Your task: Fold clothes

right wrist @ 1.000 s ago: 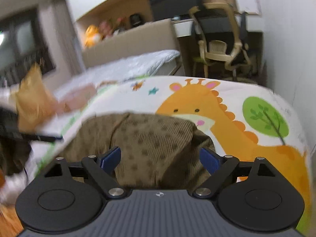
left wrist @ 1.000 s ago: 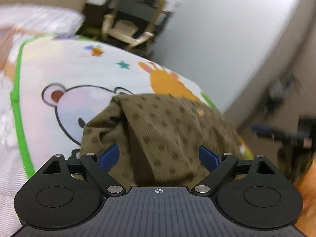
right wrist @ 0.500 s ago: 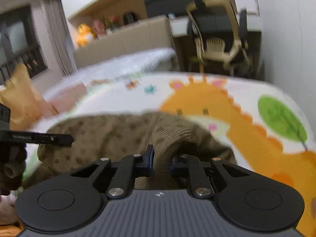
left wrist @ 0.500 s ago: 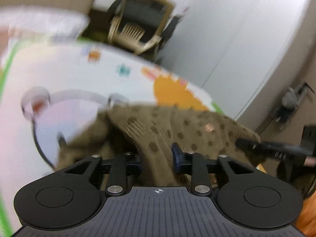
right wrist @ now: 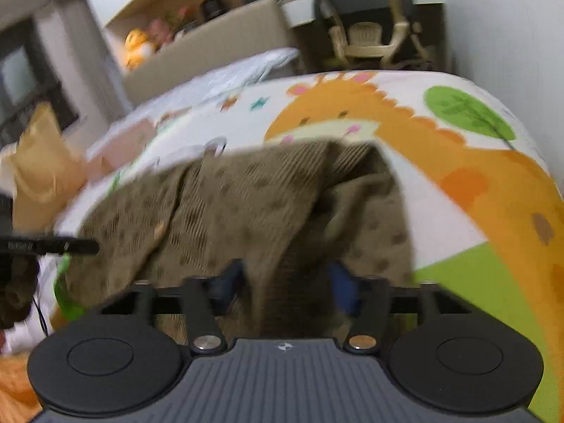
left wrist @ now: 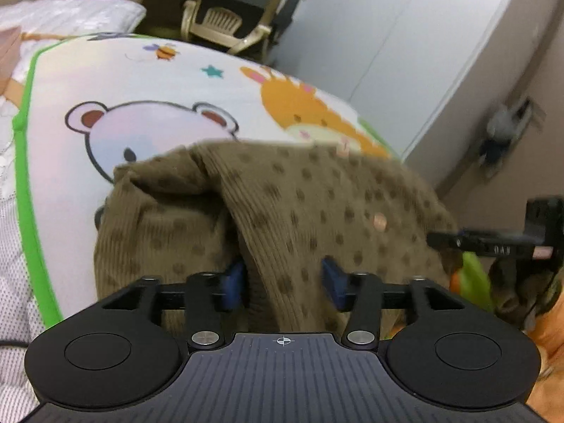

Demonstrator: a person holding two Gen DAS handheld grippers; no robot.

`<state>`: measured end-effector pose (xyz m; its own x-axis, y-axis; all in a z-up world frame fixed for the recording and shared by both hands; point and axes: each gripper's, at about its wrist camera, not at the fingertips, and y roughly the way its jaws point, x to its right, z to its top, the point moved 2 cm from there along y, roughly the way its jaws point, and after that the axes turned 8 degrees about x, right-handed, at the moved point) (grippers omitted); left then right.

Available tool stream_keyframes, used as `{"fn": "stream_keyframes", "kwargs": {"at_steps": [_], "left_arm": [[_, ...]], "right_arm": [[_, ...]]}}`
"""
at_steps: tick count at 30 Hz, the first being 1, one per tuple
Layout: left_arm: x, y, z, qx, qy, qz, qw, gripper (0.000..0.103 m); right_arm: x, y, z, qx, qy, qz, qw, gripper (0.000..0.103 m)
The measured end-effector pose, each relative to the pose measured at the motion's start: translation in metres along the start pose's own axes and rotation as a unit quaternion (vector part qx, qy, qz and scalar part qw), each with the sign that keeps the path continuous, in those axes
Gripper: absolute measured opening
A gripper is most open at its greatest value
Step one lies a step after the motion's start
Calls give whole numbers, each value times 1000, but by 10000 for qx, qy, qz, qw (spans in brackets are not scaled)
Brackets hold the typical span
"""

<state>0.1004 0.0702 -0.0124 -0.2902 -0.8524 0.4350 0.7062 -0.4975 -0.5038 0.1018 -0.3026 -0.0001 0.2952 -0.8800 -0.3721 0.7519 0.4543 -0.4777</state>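
While the left gripper (left wrist: 282, 282) has its blue fingers (left wrist: 232, 283) partly closed on a ridge of the brown dotted garment (left wrist: 299, 204), the right gripper (right wrist: 285, 282) pinches another bunch likewise; garment lies crumpled on the cartoon animal mat (left wrist: 148, 84) over the bed; folding looks barely begun, no flat neat fold visible; beige chair (left wrist: 229, 21) beyond.

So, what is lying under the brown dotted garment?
The brown dotted garment rests on the cartoon animal mat; its bear and giraffe prints show around the cloth. Whatever lies directly beneath the folds is covered. Both the left gripper and right gripper grip the garment's near edge.
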Motion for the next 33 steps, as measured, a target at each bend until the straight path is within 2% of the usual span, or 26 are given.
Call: {"fn": "stream_keyframes", "kwargs": {"at_steps": [1,3,4,7,9,11,13,15,17,21,22,25,28,30,33], "left_arm": [[-5,-1,8,133,-130,-123,9998,79],[-16,-1,23,353,-398,-317,9981,87],[-21,1,29,420,-556,-393,9968,90],[-40,26,37,202,-1257,-612,9900,92],[-45,49,38,-48,-1465,-682,9868,93],[-49,69,43,-169,-1357,-558,9890,93],[-55,87,56,-123,-1257,-439,9910,92],[-60,100,76,39,-1192,-316,9924,91],[-62,109,99,342,-962,-91,9947,91],[-60,120,133,793,-392,454,9950,92],[-60,122,139,894,-250,593,9939,93],[-56,114,132,1018,150,960,9900,93],[-45,104,115,1150,469,1015,9871,93],[-34,100,109,1213,736,897,9858,94],[-18,99,108,1270,984,554,9855,94]], "right_arm": [[3,-1,9,99,96,65,9999,73],[9,-1,28,283,297,208,9989,82],[12,4,36,292,438,303,9982,83],[20,33,52,100,887,538,9946,84],[24,62,54,-256,1093,599,9919,84],[23,92,56,-552,1105,626,9904,84],[21,115,61,-606,952,596,9918,84],[15,131,77,-339,720,535,9954,84],[7,143,96,113,326,402,9986,84],[-7,163,122,571,-578,-204,9965,83],[-11,165,124,580,-765,-389,9946,84],[-21,169,113,464,-1310,-806,9870,86],[-29,176,94,317,-1667,-1072,9797,89],[-34,180,82,219,-1902,-1248,9735,90],[-33,184,81,229,-1894,-1352,9723,93]]}}
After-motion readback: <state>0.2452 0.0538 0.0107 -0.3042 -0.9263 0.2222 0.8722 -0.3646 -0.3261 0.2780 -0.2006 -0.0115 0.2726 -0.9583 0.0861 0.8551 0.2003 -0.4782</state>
